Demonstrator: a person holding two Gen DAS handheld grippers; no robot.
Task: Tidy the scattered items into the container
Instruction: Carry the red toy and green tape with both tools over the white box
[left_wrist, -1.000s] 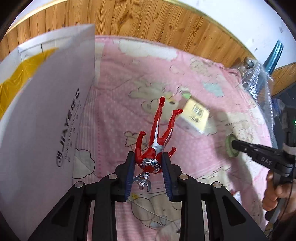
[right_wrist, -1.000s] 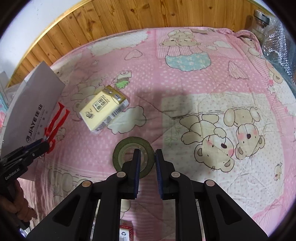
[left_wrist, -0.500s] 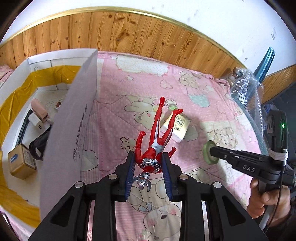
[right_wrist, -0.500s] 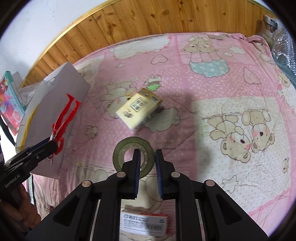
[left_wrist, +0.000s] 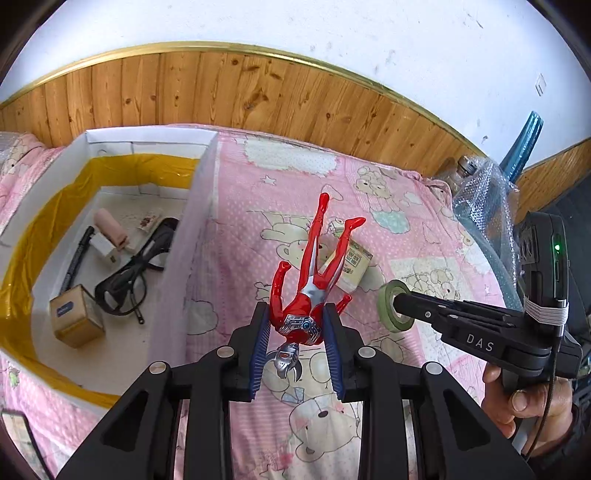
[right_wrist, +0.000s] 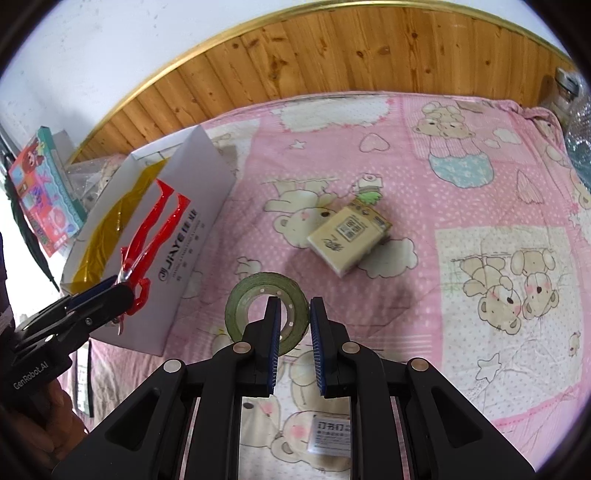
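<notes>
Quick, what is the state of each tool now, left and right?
Left tool: closed on the red toy figure, held off the bed.
Right tool: closed on the green tape roll, gripping its wall.

The right gripper (right_wrist: 293, 317) pinches the near wall of a green tape roll (right_wrist: 266, 308) — one finger inside the ring, one outside — raised over the pink bear quilt (right_wrist: 461, 206). Beyond the roll lies a yellow tissue pack (right_wrist: 349, 236). Left of the roll, the left gripper (right_wrist: 99, 299) holds a red figure (right_wrist: 155, 236) in front of the white box (right_wrist: 173, 240).
</notes>
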